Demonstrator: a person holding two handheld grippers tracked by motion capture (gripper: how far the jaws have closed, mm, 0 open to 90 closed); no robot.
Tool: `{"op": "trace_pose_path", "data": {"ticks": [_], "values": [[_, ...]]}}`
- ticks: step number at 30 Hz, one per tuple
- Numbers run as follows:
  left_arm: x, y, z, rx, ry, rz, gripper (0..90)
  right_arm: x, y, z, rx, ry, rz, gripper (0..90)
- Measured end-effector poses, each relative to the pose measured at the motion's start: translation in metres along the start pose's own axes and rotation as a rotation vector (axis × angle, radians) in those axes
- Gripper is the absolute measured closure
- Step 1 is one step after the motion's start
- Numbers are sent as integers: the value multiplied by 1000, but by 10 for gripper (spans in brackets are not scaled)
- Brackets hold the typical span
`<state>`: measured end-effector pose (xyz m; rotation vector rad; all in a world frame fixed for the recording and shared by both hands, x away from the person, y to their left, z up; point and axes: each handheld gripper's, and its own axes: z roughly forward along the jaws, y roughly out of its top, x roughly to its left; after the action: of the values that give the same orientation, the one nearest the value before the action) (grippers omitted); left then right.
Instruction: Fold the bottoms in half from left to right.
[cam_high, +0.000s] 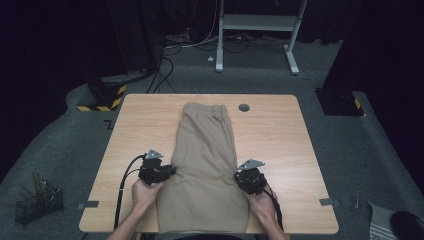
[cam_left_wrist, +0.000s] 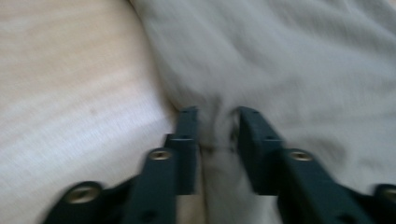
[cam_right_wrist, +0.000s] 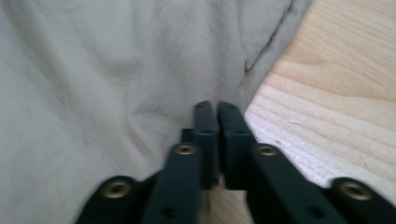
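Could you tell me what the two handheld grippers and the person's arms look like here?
Both are black. The left gripper and right gripper each carry a grey three-cornered plate on top and trail a black cable toward the table's near edge. In the gripper views, each has two flat black jaws on arms fastened with brass-coloured screws. The forearms are bare, with no sleeves or gloves in sight.
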<state>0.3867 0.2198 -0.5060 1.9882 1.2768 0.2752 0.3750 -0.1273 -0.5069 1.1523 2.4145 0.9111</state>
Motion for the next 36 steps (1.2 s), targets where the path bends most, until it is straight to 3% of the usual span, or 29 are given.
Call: {"op": "trace_pose_path", "data": {"ticks": [1,4,8,10,13,16,18,19,23,25,28,30,32,33,34,36], "values": [[3,7,2,-30,13,-10,587,3,3,-2,-29,4,0,720],[8,17,10,-39,28,-28,519,14,13,-7,-94,31,-26,646],[12,23,19,-33,34,-47,516,32,24,-1,-115,86,-70,588],[14,26,24,-28,34,-37,572,40,27,3,-113,109,-104,575],[13,26,28,-39,35,-39,735,55,29,12,-101,136,-168,570],[14,25,34,-13,44,-30,839,67,29,21,-70,153,-208,609],[14,25,34,-12,47,-30,874,70,28,25,-55,163,-222,635],[15,26,34,-9,53,-26,883,74,24,31,-28,182,-252,690],[14,34,34,14,70,22,894,74,18,27,-31,198,-263,749],[16,37,33,7,59,14,894,76,12,22,-36,200,-276,756],[17,35,34,14,47,15,885,75,3,15,-43,212,-268,751],[17,34,33,-3,51,7,795,73,2,13,-30,219,-268,697],[18,34,29,-21,46,-9,678,70,2,8,-49,192,-264,658],[18,34,27,-15,41,-8,627,65,3,4,-84,182,-231,644],[17,34,26,-8,40,-5,598,54,6,-2,-128,166,-166,632],[15,33,26,2,48,13,596,34,13,-8,-168,108,-64,606]]}}
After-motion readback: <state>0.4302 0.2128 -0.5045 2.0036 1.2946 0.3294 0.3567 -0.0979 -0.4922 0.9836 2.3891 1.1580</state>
